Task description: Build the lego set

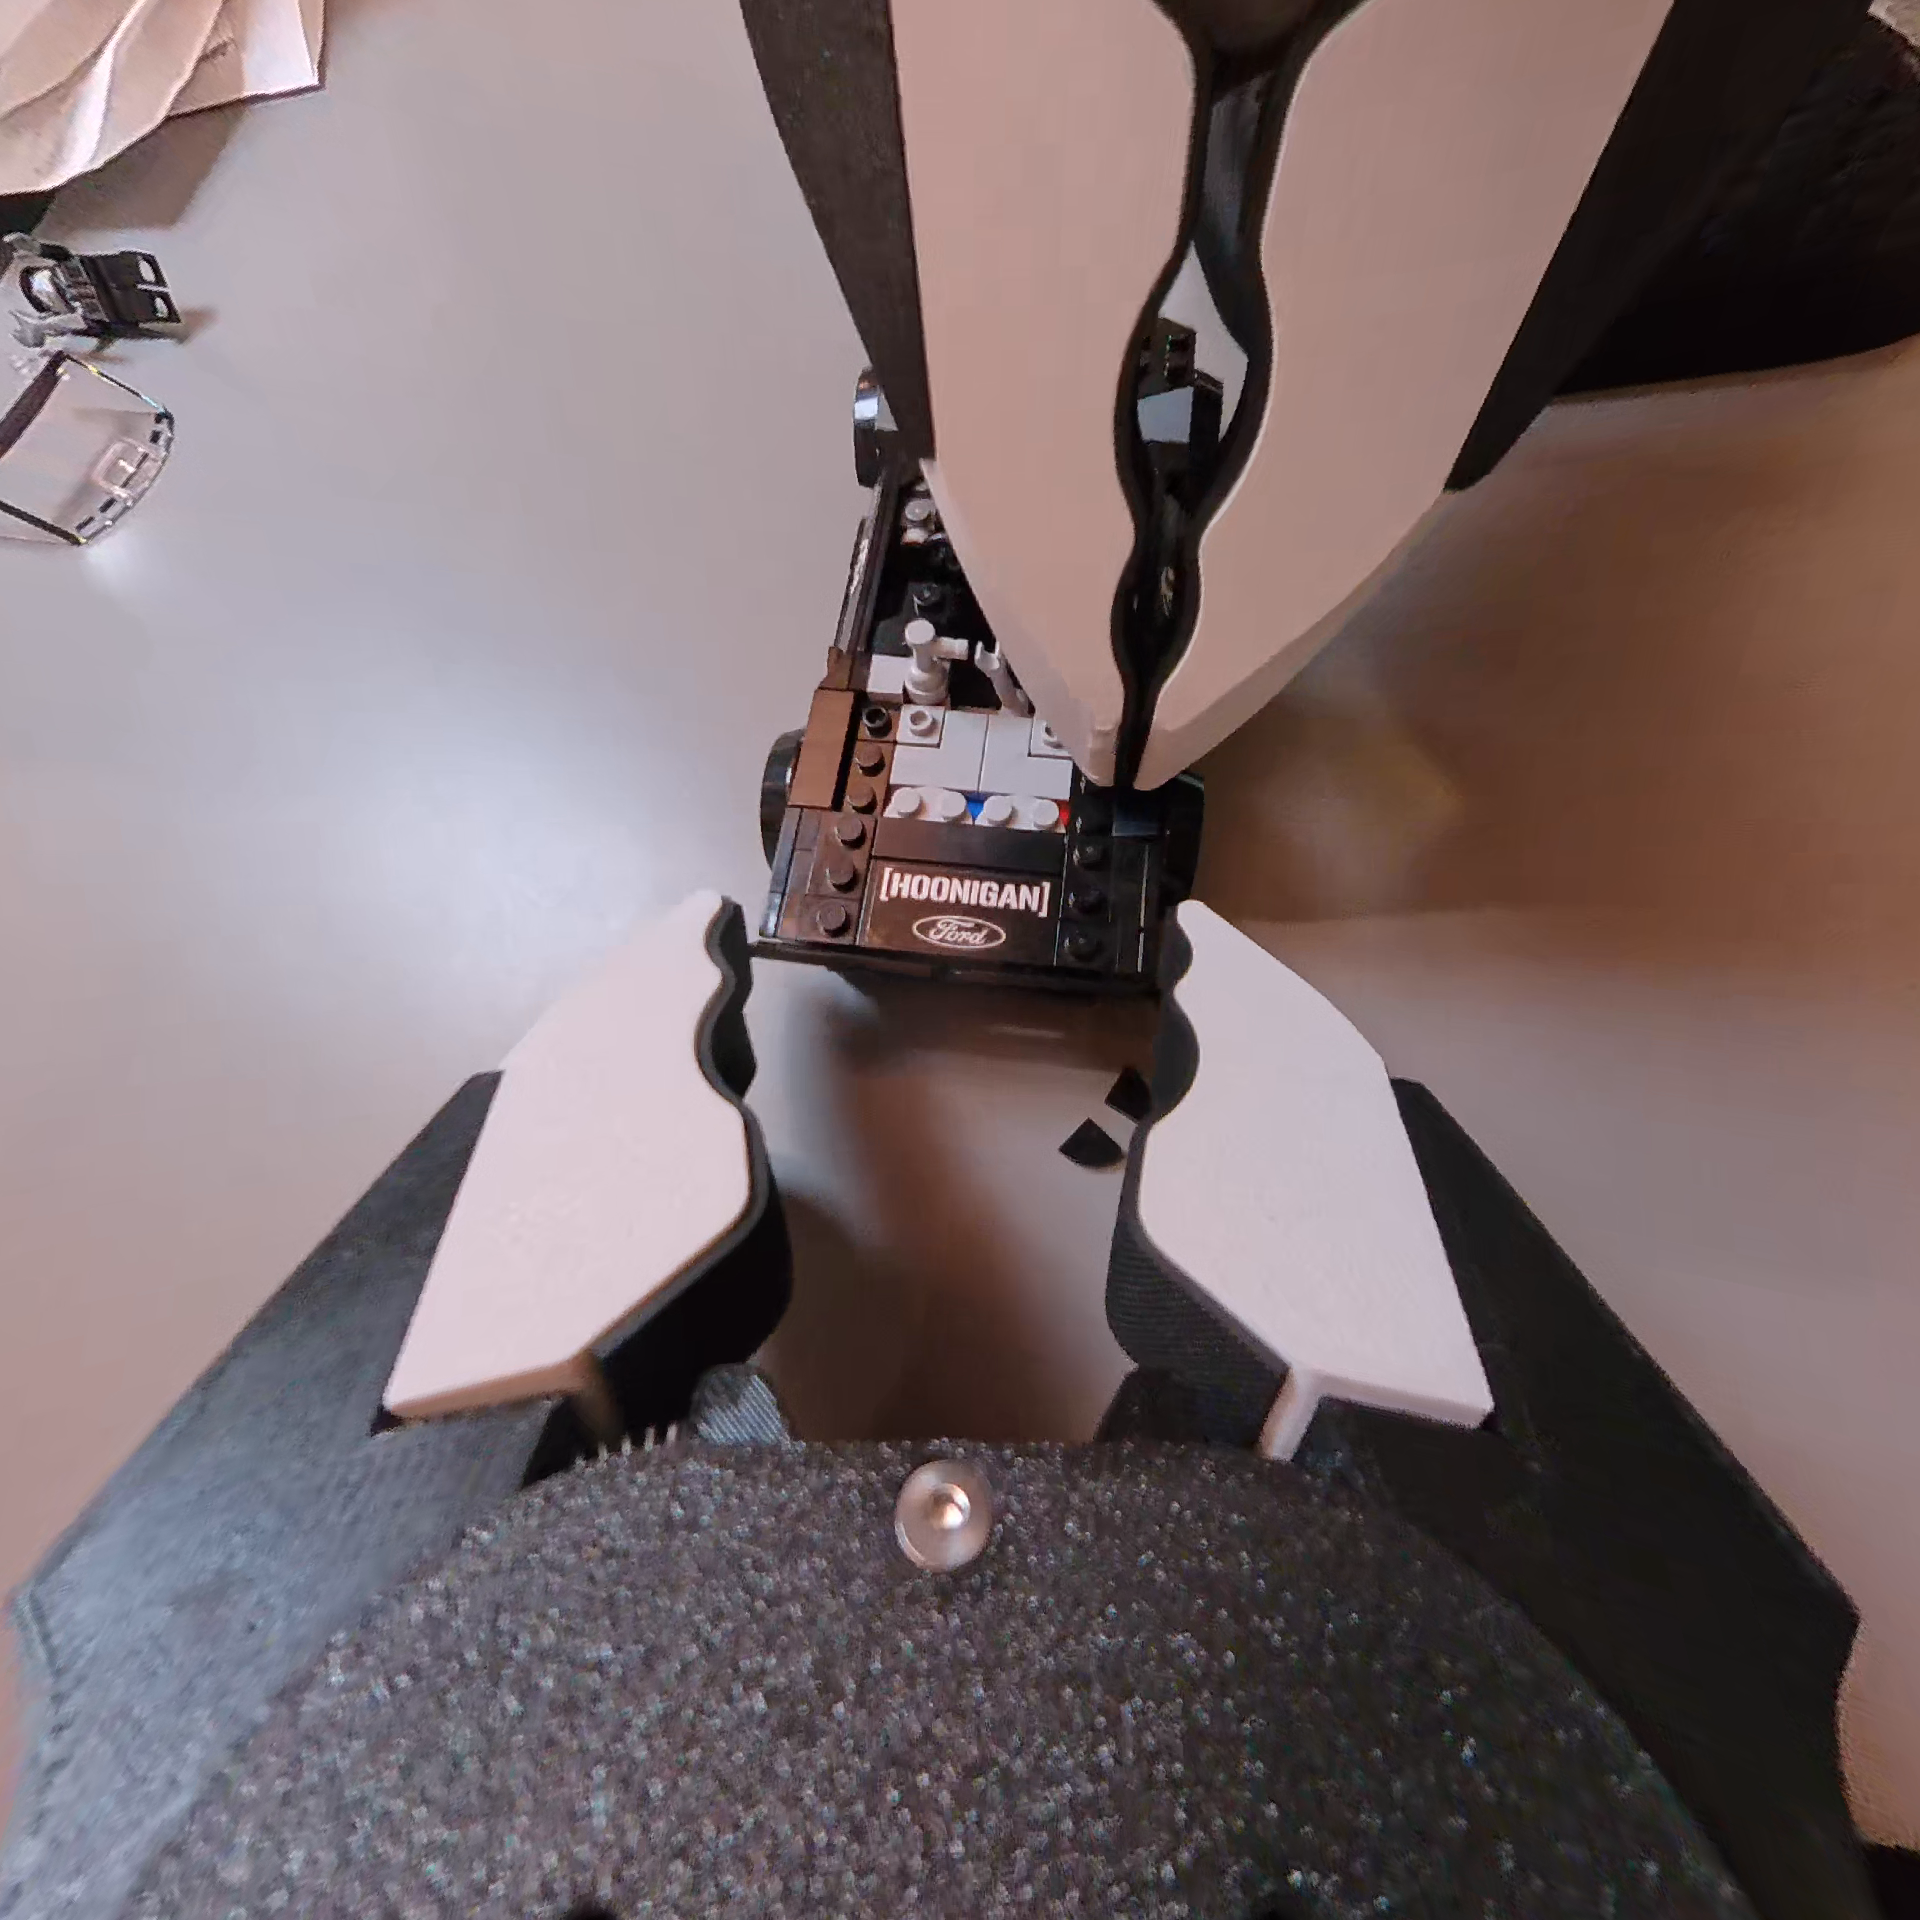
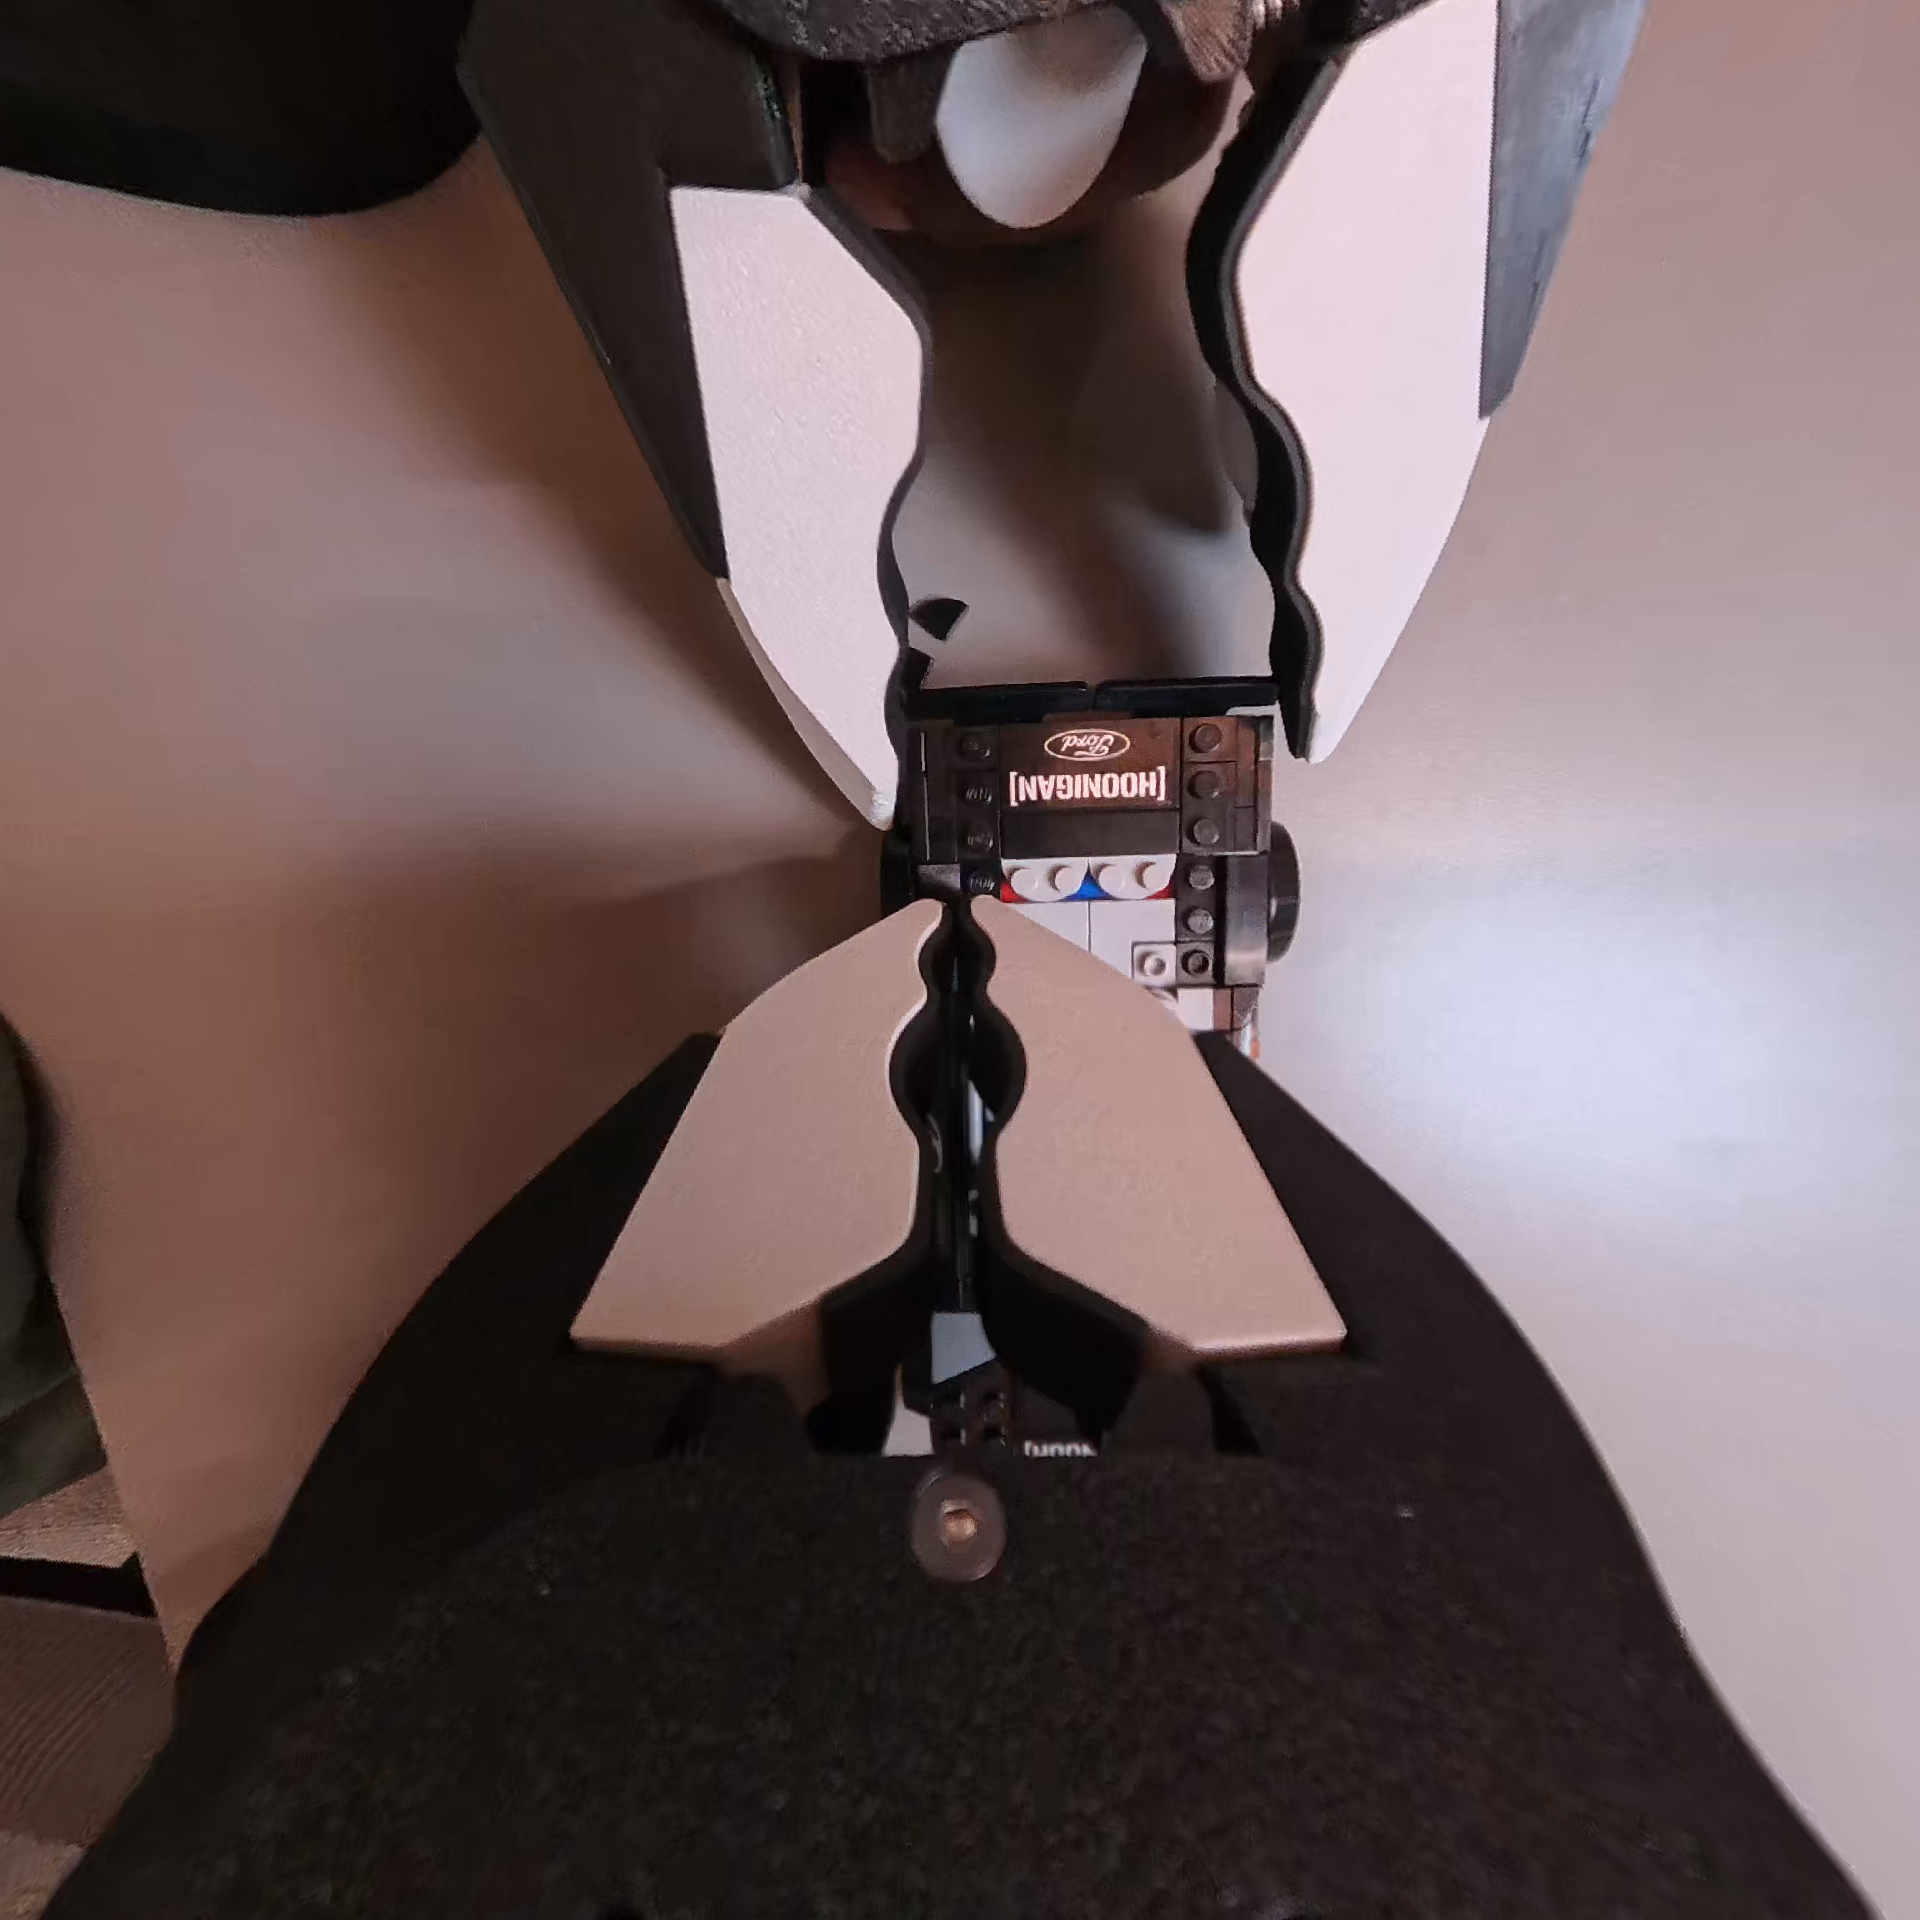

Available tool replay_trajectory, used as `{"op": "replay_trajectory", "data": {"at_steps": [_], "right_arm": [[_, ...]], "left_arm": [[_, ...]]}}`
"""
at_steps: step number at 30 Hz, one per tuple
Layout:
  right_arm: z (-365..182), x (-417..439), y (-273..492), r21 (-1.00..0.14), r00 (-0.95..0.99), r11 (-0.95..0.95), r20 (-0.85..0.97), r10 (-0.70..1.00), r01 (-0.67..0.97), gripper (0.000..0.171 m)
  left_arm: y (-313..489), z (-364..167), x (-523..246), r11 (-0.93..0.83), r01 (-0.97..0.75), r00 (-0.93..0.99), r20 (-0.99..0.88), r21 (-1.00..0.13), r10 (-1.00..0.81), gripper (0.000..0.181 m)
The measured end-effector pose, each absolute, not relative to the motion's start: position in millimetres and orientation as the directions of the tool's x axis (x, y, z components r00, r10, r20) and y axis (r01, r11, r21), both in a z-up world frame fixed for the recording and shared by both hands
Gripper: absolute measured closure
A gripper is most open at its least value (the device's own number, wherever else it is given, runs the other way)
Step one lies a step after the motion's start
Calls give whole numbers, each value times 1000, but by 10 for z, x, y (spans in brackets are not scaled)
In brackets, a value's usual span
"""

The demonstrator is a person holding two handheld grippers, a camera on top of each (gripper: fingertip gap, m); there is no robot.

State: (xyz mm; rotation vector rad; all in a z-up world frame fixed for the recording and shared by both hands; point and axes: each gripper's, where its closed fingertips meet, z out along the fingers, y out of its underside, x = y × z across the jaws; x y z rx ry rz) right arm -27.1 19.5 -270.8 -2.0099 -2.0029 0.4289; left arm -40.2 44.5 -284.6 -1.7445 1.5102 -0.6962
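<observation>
Pale tabletop; half-built black-and-grey lego car, studs exposed.

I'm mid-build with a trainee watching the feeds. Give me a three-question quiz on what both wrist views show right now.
1. True or false: the left gripper is open, its fingers either side of the end of the lego car.
2. What is the right gripper doing? A) hanging open away from the car B) shut on a thin black piece at the car's side C) lifting the clear bag
3. Fill in: in the left wrist view, loose black parts and a clear bag lie on the table at the far ____.

Key: 1 true; 2 B; 3 left
</observation>
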Motion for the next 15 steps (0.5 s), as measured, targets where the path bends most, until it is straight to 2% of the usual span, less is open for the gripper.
{"op": "replay_trajectory", "data": {"at_steps": [9,15], "right_arm": [[-2704,-281,209,-335,-71,128,178,981,933,171],[-2638,-281,171,-406,-10,62,130,991,912,171]], "left_arm": [[441,-2852,-405,-72,-599,177,-44,-797,-983,107],[440,-2850,-405,-71,-599,178,-46,-798,-983,107]]}}
